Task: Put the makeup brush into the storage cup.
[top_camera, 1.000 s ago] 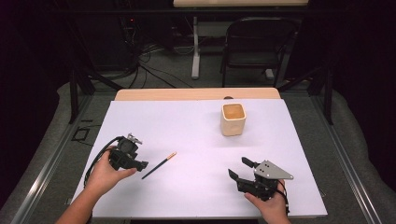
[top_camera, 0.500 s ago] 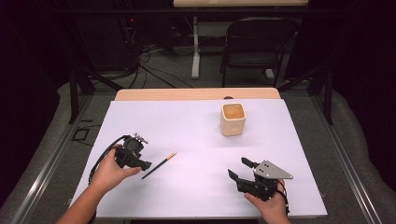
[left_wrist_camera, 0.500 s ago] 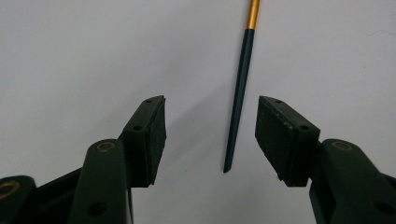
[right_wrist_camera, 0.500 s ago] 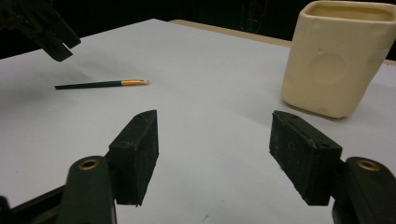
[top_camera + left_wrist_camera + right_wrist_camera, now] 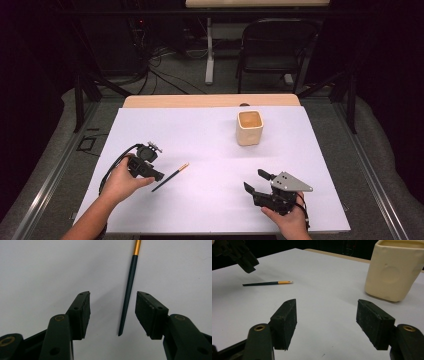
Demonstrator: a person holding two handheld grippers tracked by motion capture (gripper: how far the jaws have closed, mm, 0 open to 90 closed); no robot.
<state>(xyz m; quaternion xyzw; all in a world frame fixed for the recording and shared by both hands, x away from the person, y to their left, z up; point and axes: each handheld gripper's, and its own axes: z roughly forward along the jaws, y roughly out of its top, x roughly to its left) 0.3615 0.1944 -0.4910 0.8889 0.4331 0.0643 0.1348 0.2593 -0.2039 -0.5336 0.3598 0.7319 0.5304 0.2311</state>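
A slim dark pencil [image 5: 170, 179] with an orange band near its far end lies on the white table cover, left of centre. My left gripper [image 5: 158, 175] hovers at its dark end. In the left gripper view the jaws [image 5: 112, 312] are open and straddle the pencil's dark tip [image 5: 127, 297], with neither pad touching it. These jaws have just been closing a little around it. My right gripper [image 5: 253, 180] rests open and empty near the front right. The right gripper view [image 5: 325, 322] looks toward the pencil [image 5: 265, 283] and the left gripper [image 5: 239, 253].
A cream square cup [image 5: 249, 127] stands upright at the back right of the cover and appears close by in the right gripper view [image 5: 395, 270]. A strip of wooden table edge [image 5: 210, 101] runs along the back. A black chair [image 5: 275, 45] stands on the floor beyond it.
The left hand has edged right, bringing its gripper over the pencil's dark end. The right hand and the cup have stayed in place.
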